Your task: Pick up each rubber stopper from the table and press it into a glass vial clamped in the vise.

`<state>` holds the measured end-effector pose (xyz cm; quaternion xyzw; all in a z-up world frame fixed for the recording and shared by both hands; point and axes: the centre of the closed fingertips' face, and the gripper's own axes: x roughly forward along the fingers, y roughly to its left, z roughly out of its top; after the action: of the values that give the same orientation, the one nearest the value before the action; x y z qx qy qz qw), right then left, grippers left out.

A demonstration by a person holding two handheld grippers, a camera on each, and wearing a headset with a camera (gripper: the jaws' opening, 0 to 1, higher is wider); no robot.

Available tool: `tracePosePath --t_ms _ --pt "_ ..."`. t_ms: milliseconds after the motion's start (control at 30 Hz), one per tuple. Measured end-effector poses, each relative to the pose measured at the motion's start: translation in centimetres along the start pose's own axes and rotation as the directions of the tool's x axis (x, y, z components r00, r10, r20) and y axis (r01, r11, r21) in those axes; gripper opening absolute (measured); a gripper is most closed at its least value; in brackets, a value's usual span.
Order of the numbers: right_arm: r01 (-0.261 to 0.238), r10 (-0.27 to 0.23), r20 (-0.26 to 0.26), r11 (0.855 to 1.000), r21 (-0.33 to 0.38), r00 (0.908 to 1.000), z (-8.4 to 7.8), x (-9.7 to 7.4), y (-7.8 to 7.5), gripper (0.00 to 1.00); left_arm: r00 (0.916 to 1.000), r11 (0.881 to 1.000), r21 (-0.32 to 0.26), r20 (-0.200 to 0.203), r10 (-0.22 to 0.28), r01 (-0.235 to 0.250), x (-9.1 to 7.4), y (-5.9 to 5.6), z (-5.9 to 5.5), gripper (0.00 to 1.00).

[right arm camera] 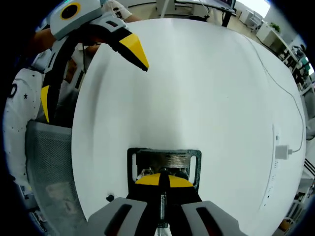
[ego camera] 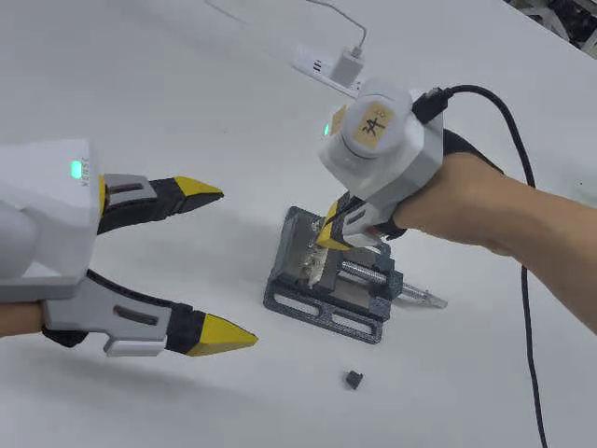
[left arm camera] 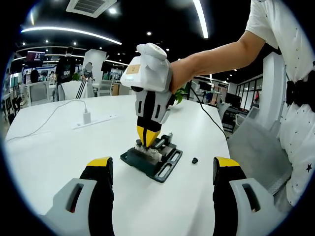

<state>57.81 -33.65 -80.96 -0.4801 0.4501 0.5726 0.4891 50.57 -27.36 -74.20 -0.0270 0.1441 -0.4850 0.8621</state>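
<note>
Black rubber stopper (ego camera: 354,379), small and squat, lies on the white table (ego camera: 187,93) just in front of the dark grey vise (ego camera: 322,303), not touching it. Right gripper (ego camera: 328,235) points steeply down onto the vise top, yellow tips pressed together; whether they pinch anything cannot be seen. Left gripper (ego camera: 235,266) hovers level to the left, jaws spread wide and empty.

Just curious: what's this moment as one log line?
right tool: shut, tips at dark grey vise; left tool: open, aloft; small black stopper: on white table
</note>
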Motion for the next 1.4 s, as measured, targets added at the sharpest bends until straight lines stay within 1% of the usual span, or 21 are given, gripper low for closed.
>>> tracePosePath --t_ms 33,67,133,167,233,300,400,767,900,1000,1067,1167,1200,1267,1300,1400 --pt "-0.006 0.006 0.008 0.999 0.034 1.0 0.0 0.0 -0.4 0.0 1.0 1.0 0.002 -0.006 -0.004 0.004 0.0 -0.1 -0.1 0.82" --pt "-0.008 0.007 0.013 0.999 0.051 0.9999 0.0 0.0 -0.5 0.0 0.9999 1.0 0.008 -0.015 -0.006 0.006 0.0 -0.2 -0.2 0.82" --pt "-0.003 0.002 0.022 1.0 0.025 0.9998 -0.1 -0.1 -0.3 0.0 0.9998 1.0 0.013 -0.019 -0.008 0.009 -0.1 -0.3 -0.1 0.82" --pt "0.0 -0.001 0.027 0.999 0.038 0.9996 -0.1 -0.1 -0.3 0.0 0.9998 1.0 0.013 -0.016 -0.008 0.009 -0.2 -0.4 0.1 0.82" --pt "0.003 -0.005 0.038 0.999 0.042 0.9993 -0.2 -0.2 -0.2 0.0 0.9999 1.0 0.013 -0.014 -0.005 0.005 -0.4 -0.4 0.3 0.82" --pt "0.004 -0.007 0.055 0.998 0.065 0.9985 -0.1 -0.2 -0.4 0.0 0.9998 1.0 0.015 -0.018 0.001 0.0 -0.5 -0.4 0.3 0.82" --pt "0.01 -0.015 0.073 0.997 0.07 0.9972 -0.2 -0.2 -0.2 0.0 0.9997 1.0 0.016 -0.022 0.003 -0.003 -0.6 -0.4 0.3 0.82" --pt "0.027 -0.035 0.103 0.996 0.08 0.994 -0.2 -0.4 0.2 0.0 0.9996 1.0 0.019 -0.027 -0.001 0.001 -0.7 -1.0 0.4 0.82" --pt "0.022 -0.035 0.119 0.994 0.104 0.9923 -0.2 -0.5 0.3 0.0 0.9996 1.0 0.021 -0.029 -0.001 0.001 -0.8 -1.1 0.4 0.82" --pt "0.029 -0.043 0.129 0.993 0.111 0.9907 -0.2 -0.6 0.4 0.0 0.9994 1.0 0.023 -0.033 -0.003 0.004 -0.7 -1.2 0.4 0.82" --pt "0.036 -0.052 0.14 0.993 0.113 0.9888 -0.2 -0.9 0.4 0.01 0.9994 1.0 0.024 -0.035 -0.004 0.005 -0.7 -1.3 0.4 0.82" --pt "0.042 -0.061 0.152 0.991 0.124 0.9865 -0.2 -1.1 0.3 0.04 0.9992 1.0 0.028 -0.04 -0.008 0.009 -0.7 -1.4 0.4 0.82" --pt "0.042 -0.063 0.165 0.991 0.125 0.9843 0.0 -1.3 0.2 0.05 0.999 1.0 0.03 -0.043 -0.009 0.01 -0.7 -1.4 0.4 0.82" --pt "0.032 -0.063 0.196 0.987 0.159 0.9785 0.1 -1.5 0.5 0.07 0.9989 0.999 0.032 -0.045 -0.011 0.013 -0.7 -1.5 0.5 0.82" --pt "0.028 -0.063 0.211 0.986 0.167 0.9755 0.0 -1.5 0.2 0.08 0.9988 0.999 0.035 -0.047 -0.012 0.014 -0.7 -1.5 0.5 0.82" --pt "0.039 -0.081 0.235 0.983 0.179 0.9686 -0.1 -2.0 0.2 0.11 0.9984 0.999 0.04 -0.054 -0.016 0.018 -0.6 -1.6 0.6 0.82"
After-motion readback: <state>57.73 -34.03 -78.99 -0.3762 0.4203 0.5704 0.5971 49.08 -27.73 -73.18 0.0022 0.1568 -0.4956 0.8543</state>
